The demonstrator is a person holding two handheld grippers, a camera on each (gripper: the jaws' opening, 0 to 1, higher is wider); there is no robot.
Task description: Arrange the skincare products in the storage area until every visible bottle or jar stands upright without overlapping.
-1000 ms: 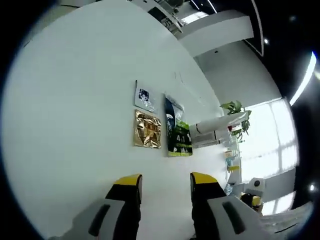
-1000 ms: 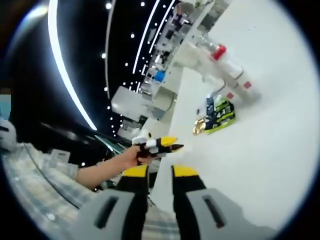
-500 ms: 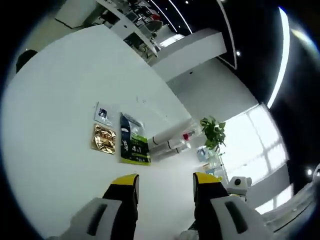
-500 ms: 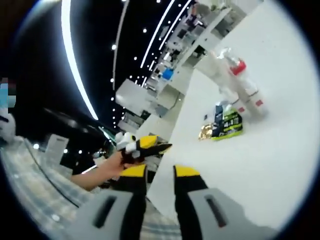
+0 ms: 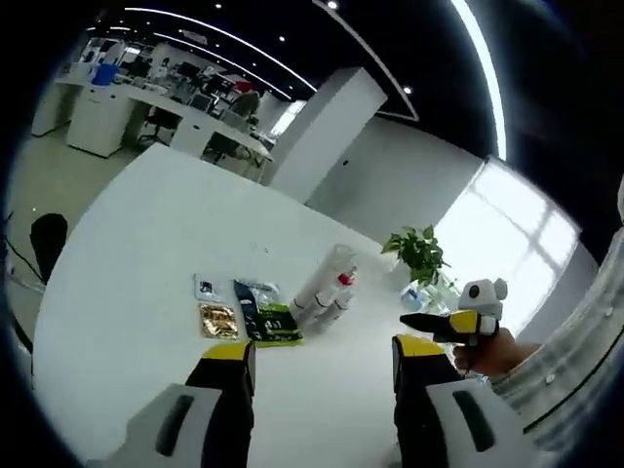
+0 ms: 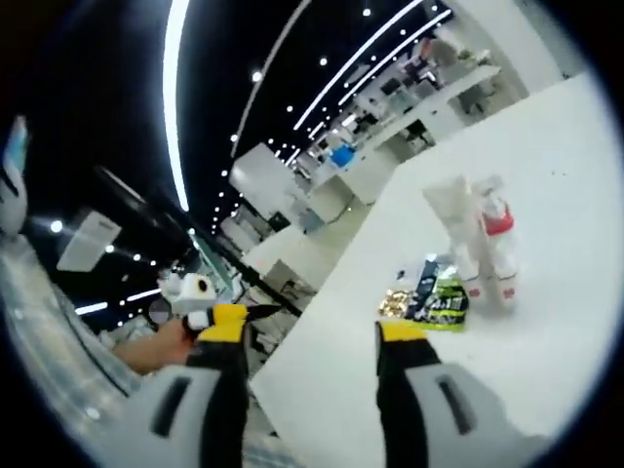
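Your left gripper [image 5: 317, 366] is wide open and holds nothing. Your right gripper [image 6: 310, 351] is wide open too, with nothing in it. Both hang high and well back from the things, so I think you are at the very start, just getting ready to reach in.

The things sit in a small bunch on the white tabletop [image 5: 127, 253], far from both grippers. In the left gripper view the bottles [image 5: 327, 288] lie on their sides, close together. I count about three of them, one with a red cap [image 6: 498, 222], but they are small and bunched, so I am not sure. Just beside them lie flat packets [image 5: 263, 317]: a green one, a gold one and a small pale one.

Next, I think you should bring one gripper down to a bottle, close on it, and stand it up with room around it.
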